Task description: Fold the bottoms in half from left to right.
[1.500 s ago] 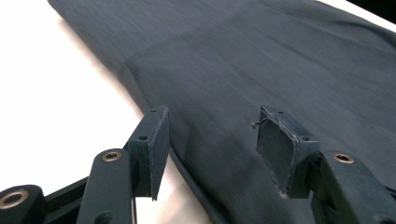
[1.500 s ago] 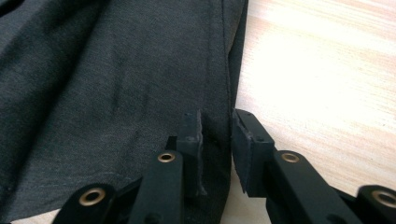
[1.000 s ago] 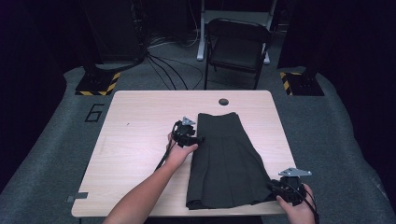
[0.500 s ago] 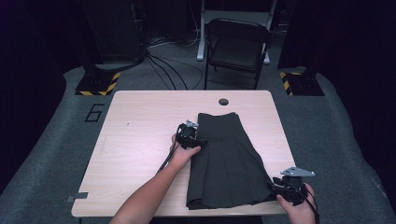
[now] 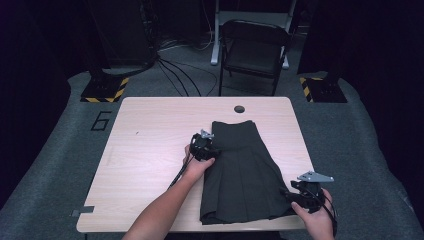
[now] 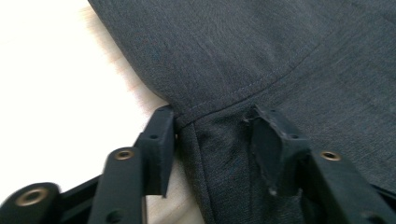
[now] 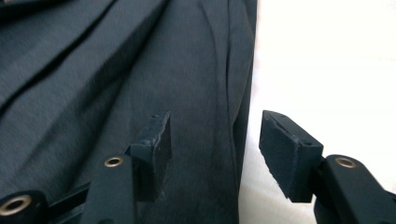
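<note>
Lying flat on the right half of the table, the dark pleated skirt spans far to near. The left gripper, jaws closing but unclenched, straddles its left waist seam; the right gripper, jaws opening, straddles its near right edge.

The skirt hem corner is hidden behind the right tool.

Bare table is left free beyond the right gripper's outer jaw; the skirt is spread under the inner jaw.
</note>
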Available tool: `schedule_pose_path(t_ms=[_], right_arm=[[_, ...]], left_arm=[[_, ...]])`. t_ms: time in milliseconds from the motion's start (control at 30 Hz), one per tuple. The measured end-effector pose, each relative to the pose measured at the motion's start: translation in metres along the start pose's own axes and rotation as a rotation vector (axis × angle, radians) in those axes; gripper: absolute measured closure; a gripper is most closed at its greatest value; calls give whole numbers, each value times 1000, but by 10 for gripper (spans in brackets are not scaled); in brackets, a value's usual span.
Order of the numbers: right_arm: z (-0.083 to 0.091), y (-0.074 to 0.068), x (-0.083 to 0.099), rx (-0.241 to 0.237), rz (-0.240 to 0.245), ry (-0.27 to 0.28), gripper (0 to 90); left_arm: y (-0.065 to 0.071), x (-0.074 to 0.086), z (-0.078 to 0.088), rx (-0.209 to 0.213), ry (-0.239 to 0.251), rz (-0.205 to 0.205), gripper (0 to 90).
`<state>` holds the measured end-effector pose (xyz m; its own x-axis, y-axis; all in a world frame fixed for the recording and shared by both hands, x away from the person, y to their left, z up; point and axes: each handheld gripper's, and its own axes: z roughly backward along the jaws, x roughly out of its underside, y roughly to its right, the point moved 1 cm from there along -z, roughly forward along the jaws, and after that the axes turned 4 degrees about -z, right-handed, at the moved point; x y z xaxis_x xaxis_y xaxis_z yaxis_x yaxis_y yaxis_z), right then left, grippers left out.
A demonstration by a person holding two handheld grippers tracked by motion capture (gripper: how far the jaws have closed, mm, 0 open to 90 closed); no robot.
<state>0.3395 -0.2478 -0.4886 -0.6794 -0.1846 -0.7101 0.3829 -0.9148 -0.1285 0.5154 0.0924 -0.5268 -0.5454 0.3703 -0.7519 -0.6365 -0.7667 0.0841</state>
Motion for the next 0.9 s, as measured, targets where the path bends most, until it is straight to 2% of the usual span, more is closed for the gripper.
schedule_pose_path(t_ms=[67,100,133,167,233,333,467,500,533,667,900], right_arm=[[-1,0,-8,3,11,29,406],[-1,0,-8,3,11,29,406],[-4,0,-15,0,19,19,396],[-4,0,-15,0,19,19,396],[-15,-1,-25,-12,23,17,389],[-23,-3,-33,-27,24,15,387],[-45,-8,-51,-47,35,7,364],[-45,-8,-51,-47,35,7,364],[-49,-9,-54,-52,31,3,360],[-68,-9,-74,-39,44,6,341],[-91,-9,-96,-27,42,0,341]], left_arm=[[0,0,0,1,4,14,611],[0,0,1,-4,3,5,611],[0,-1,2,-12,0,-10,682],[0,-1,2,-12,-8,-15,694],[2,-1,2,-16,0,-10,718],[4,-1,2,-23,7,-23,736],[4,-2,2,-26,9,-30,756],[4,-2,3,-26,-6,-50,756],[5,-2,3,-27,7,-40,760],[5,-2,4,-31,6,-46,770],[5,-3,4,-30,3,-45,767]])
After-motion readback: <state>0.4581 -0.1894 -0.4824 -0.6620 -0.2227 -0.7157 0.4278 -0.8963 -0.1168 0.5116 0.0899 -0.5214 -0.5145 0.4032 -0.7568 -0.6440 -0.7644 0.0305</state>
